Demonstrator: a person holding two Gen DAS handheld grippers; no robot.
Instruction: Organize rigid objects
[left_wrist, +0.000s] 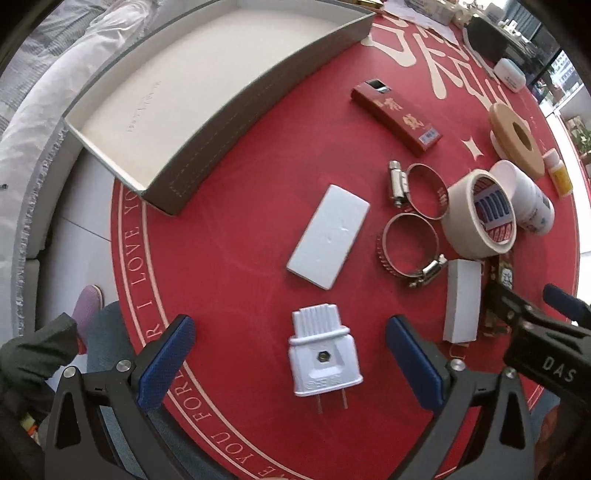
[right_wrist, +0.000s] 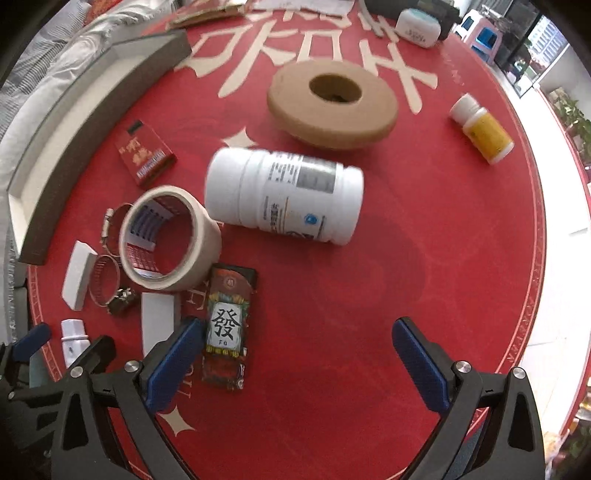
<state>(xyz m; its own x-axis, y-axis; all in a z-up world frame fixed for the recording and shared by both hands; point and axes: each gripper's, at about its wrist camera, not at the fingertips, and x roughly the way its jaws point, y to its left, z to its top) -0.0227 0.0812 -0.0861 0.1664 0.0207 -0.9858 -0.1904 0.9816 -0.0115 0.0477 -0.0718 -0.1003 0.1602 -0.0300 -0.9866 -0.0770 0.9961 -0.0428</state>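
My left gripper is open, its blue pads either side of a white plug lying on the red table. A white flat block lies beyond it, before the empty grey box. My right gripper is open and empty over bare red cloth; a dark patterned pack lies by its left pad. A large white bottle lies on its side ahead, next to a masking tape roll.
Two metal hose clamps, a second white block, a red pack, a tan ring, a small yellow bottle and a white case lie about. The table edge curves at right.
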